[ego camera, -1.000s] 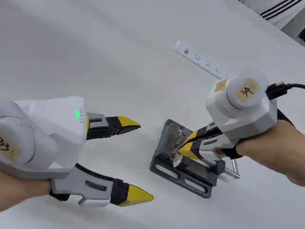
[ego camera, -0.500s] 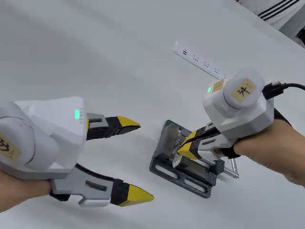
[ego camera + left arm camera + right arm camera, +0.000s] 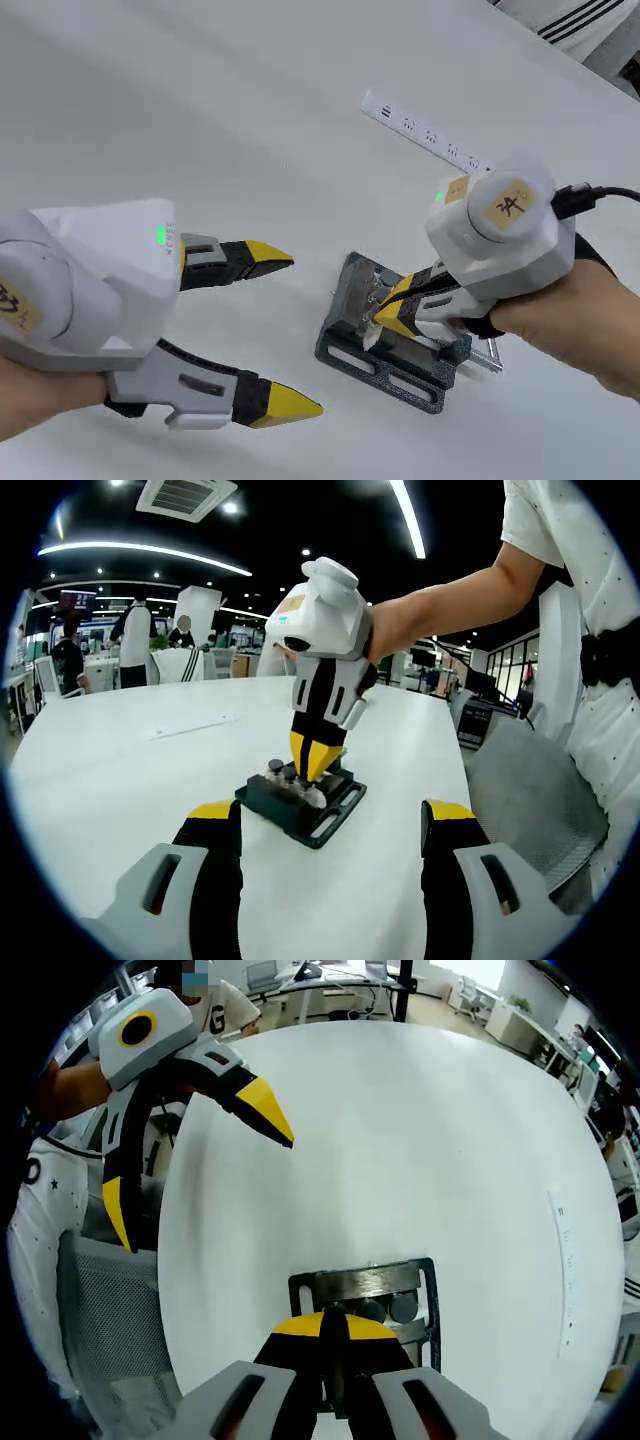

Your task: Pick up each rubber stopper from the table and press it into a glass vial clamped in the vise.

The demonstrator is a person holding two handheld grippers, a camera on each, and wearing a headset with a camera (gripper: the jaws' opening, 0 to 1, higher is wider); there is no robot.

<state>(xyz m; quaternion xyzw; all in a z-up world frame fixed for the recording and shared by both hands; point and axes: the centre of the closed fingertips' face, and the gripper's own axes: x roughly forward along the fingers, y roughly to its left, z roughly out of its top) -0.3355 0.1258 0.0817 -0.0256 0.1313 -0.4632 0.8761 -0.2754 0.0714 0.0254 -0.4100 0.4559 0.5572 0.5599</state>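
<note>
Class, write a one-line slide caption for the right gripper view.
Shut right gripper poised over vials in the vise; open left gripper beyond.

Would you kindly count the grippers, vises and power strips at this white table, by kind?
grippers: 2 (left gripper, right gripper)
vise: 1
power strip: 1
total: 4
</note>
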